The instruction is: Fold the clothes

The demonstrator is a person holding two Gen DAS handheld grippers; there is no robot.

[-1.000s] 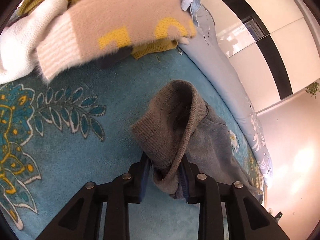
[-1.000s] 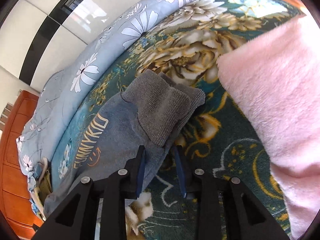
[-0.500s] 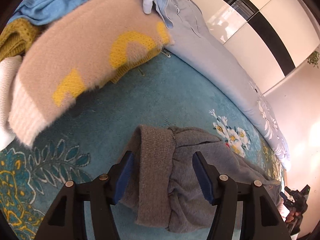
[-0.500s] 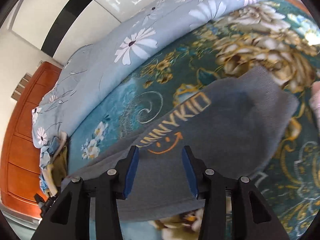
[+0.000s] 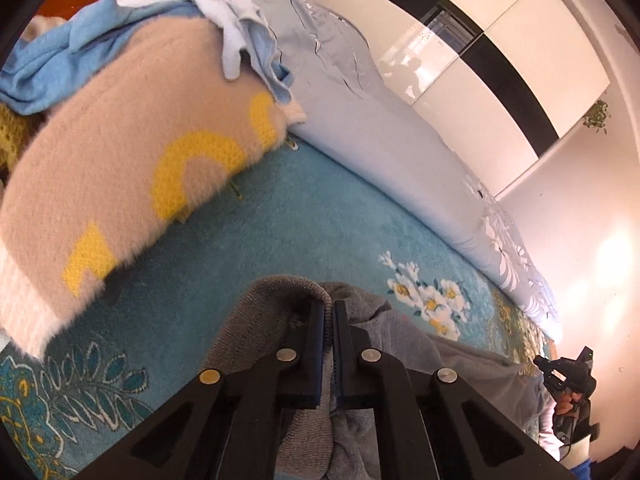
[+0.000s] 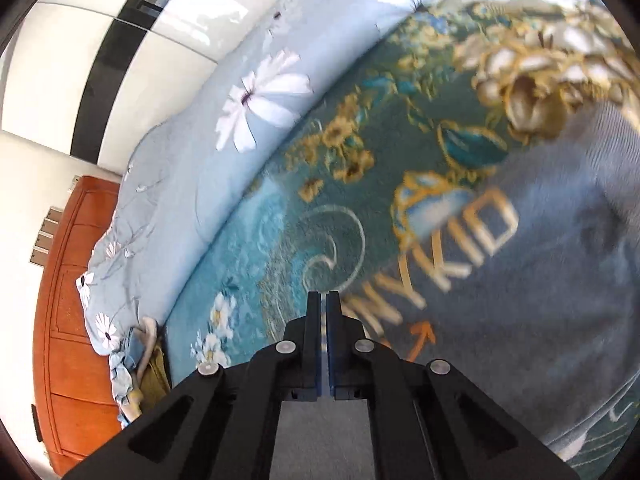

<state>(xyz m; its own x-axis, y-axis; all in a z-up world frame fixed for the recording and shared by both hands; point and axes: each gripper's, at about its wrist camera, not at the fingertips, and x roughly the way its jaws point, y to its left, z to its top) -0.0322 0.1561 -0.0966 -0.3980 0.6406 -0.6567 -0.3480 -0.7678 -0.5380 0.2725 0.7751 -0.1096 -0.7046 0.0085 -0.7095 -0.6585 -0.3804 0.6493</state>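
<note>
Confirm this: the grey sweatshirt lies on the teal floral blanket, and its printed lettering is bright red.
The colour is wrong. The right wrist view shows the grey sweatshirt on the teal floral blanket, but its lettering is cream.

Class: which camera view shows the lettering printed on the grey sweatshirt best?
The right wrist view: the lettering lies face-up across the grey sweatshirt, though blurred. The left wrist view shows only bunched grey fabric and a ribbed cuff, no print.
</note>
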